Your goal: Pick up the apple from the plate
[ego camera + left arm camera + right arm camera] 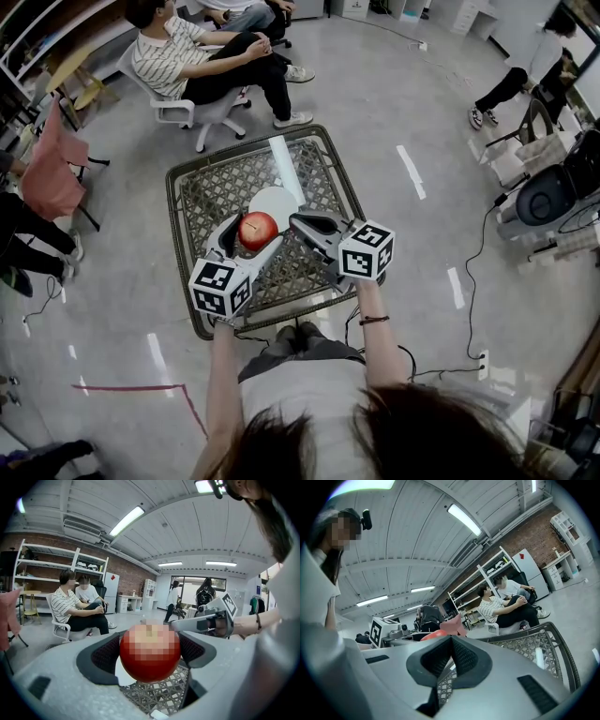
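Observation:
A red apple (258, 230) is clamped between the dark pads of my left gripper (251, 232), lifted just above the white plate (278, 201) on the wicker table (202, 202). In the left gripper view the apple (150, 652) fills the gap between the jaws, with a bit of the plate (123, 679) below it. My right gripper (302, 223) hovers to the apple's right, shut and empty. In the right gripper view its jaws (451, 654) meet, and the apple (436, 634) peeks over them beside the left gripper (391, 632).
The low table has a dark metal rim (265, 135) and a woven top (529, 646). Two people sit on chairs (192, 105) beyond the table's far side. Another person (523, 70) stands at the far right near a grey machine (553, 192). Cables (473, 281) trail on the floor.

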`<act>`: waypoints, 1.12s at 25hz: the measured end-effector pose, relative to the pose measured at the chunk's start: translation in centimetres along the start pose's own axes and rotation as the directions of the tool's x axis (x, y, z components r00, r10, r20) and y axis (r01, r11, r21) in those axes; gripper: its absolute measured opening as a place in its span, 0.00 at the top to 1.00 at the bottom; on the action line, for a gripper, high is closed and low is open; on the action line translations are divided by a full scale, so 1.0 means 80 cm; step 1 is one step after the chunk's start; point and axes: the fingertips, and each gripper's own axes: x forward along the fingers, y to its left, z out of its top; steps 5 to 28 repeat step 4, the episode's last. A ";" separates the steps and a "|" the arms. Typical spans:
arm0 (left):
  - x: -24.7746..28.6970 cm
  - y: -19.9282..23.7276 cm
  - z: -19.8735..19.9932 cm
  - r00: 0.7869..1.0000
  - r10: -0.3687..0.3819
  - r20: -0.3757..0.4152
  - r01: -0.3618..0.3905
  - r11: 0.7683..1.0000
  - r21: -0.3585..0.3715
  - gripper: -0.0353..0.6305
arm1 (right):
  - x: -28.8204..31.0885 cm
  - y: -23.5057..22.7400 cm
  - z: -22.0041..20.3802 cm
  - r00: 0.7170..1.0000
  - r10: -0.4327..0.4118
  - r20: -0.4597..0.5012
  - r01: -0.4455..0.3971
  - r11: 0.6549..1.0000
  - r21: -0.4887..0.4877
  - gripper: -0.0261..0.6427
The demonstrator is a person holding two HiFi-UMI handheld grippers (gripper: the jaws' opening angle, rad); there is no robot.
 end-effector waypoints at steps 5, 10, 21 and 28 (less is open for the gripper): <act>0.000 0.002 -0.003 1.000 -0.008 0.004 0.008 1.000 -0.007 0.35 | 0.003 0.000 -0.002 1.000 0.002 0.001 -0.002 1.000 0.002 0.95; 0.000 0.002 -0.003 1.000 -0.008 0.004 0.008 1.000 -0.007 0.35 | 0.003 0.000 -0.002 1.000 0.002 0.001 -0.002 1.000 0.002 0.95; 0.000 0.002 -0.003 1.000 -0.008 0.004 0.008 1.000 -0.007 0.35 | 0.003 0.000 -0.002 1.000 0.002 0.001 -0.002 1.000 0.002 0.95; 0.000 0.002 -0.003 1.000 -0.008 0.004 0.008 1.000 -0.007 0.35 | 0.003 0.000 -0.002 1.000 0.002 0.001 -0.002 1.000 0.002 0.95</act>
